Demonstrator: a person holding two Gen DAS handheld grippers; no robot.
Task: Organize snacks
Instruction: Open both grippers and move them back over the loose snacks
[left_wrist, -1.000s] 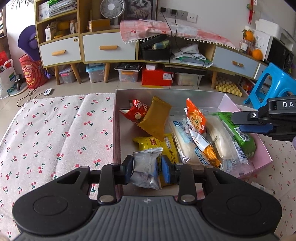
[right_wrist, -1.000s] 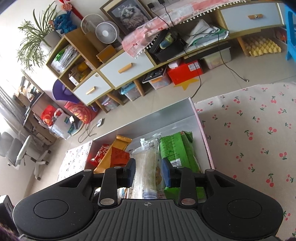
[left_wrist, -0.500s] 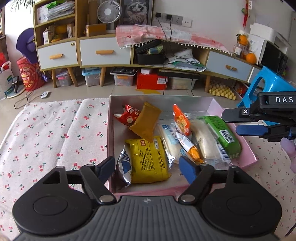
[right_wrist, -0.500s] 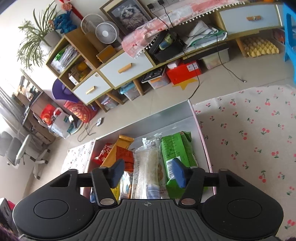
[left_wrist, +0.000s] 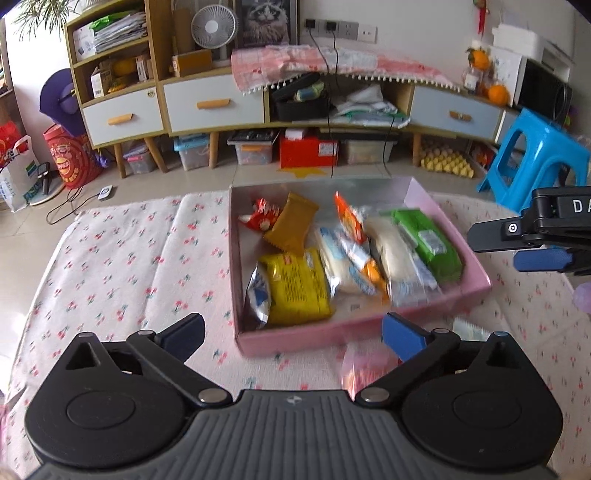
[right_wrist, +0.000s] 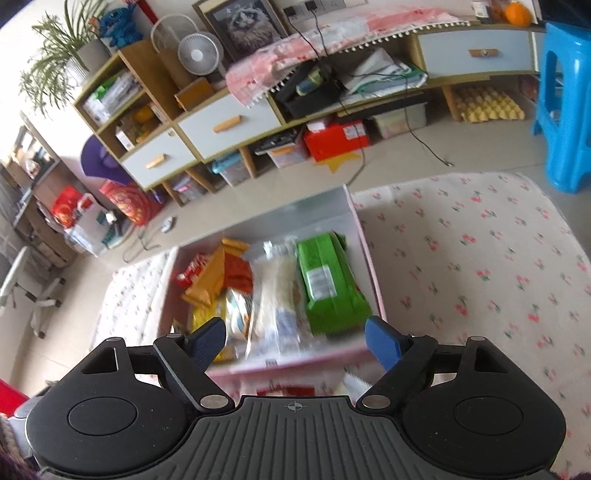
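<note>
both claws empty above the snack box, next pick not yet begun

left wrist view: the left claw (left_wrist: 291, 334) is spread wide with nothing between its blue pads, and hangs over the near edge of the pink box (left_wrist: 476, 266) that sits on the cherry-print cloth (left_wrist: 122, 266). inside the box the snacks lie side by side: a silver packet (left_wrist: 258, 293) against the near left wall, a yellow packet (left_wrist: 297, 284) just beside it, a mustard packet (left_wrist: 291, 227) and a red packet (left_wrist: 260, 218) toward the far left, pale bread bags in the middle, a green packet (left_wrist: 428, 242) along the right wall. one blurred pinkish packet (left_wrist: 360, 367) lies on the cloth outside the box, just in front of its near wall, close to the claw's right finger. the right claw (left_wrist: 517, 245) shows at the right edge, above the cloth beside the box; how far it is open is hard to judge from here.

right wrist view: the right claw (right_wrist: 295, 341) is wide open too and holds nothing, poised over the near wall of the box with the green packet (right_wrist: 327, 282) ahead of it.

judgement: the task looks close to its last steps, between a placement and the next pick. the next move likely calls for lowering an open claw around the loose packet on the cloth, closing gently on its crinkly wrap, and lifting it over the wall into a free gap.
</note>
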